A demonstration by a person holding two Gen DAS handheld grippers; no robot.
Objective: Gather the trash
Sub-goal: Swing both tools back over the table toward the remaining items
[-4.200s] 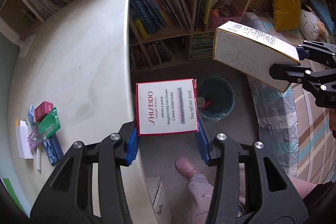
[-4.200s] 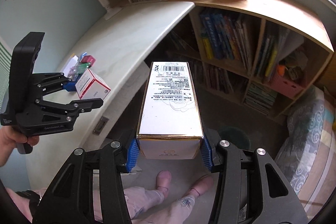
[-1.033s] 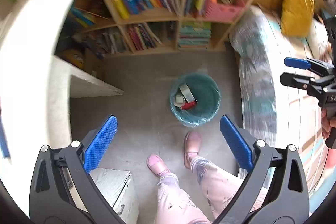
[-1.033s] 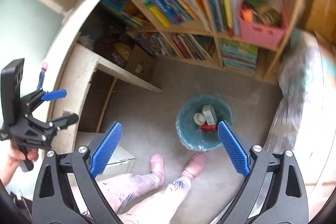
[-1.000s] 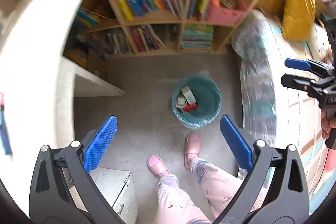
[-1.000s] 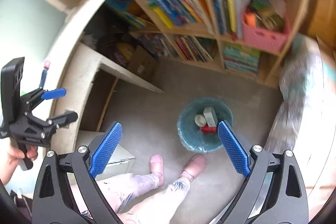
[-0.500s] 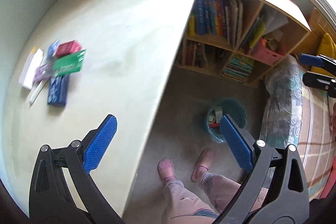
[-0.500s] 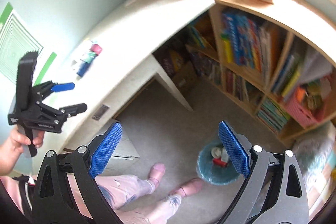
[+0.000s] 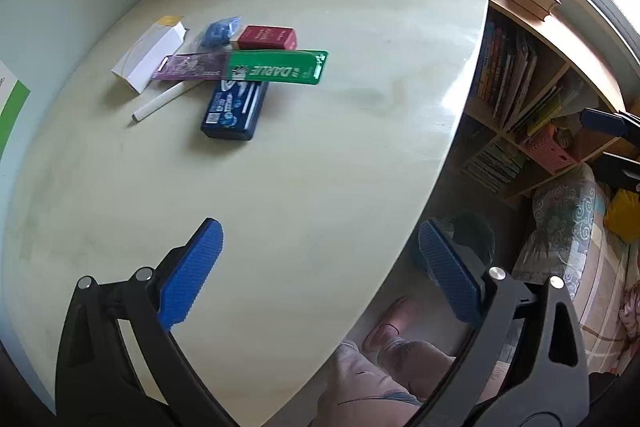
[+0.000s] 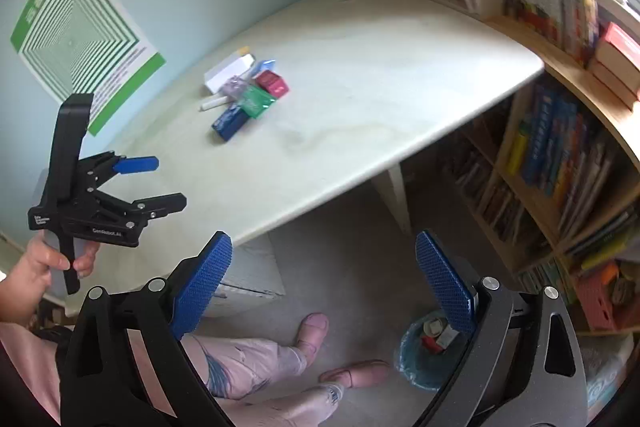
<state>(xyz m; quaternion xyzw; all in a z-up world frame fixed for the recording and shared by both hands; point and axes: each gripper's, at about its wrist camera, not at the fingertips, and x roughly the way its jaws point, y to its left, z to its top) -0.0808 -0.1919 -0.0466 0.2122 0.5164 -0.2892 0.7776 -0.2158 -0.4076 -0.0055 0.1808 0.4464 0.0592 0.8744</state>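
A pile of trash lies on the pale desk: a green Darlie box, a dark blue box, a red box, a white box, a purple packet, a blue wrapper and a white stick. The pile also shows in the right wrist view. My left gripper is open and empty above the desk's near edge. My right gripper is open and empty above the floor. A teal bin with trash stands on the floor.
Bookshelves run along the right and back. The person's legs and pink slippers are beside the bin. A bed with a patterned cover lies to the right. A green poster hangs on the wall.
Both boxes have been dropped in the bin. Both grippers, open and empty, have swung up from the bin toward the desk, and the trash pile has come closer in the left wrist view.
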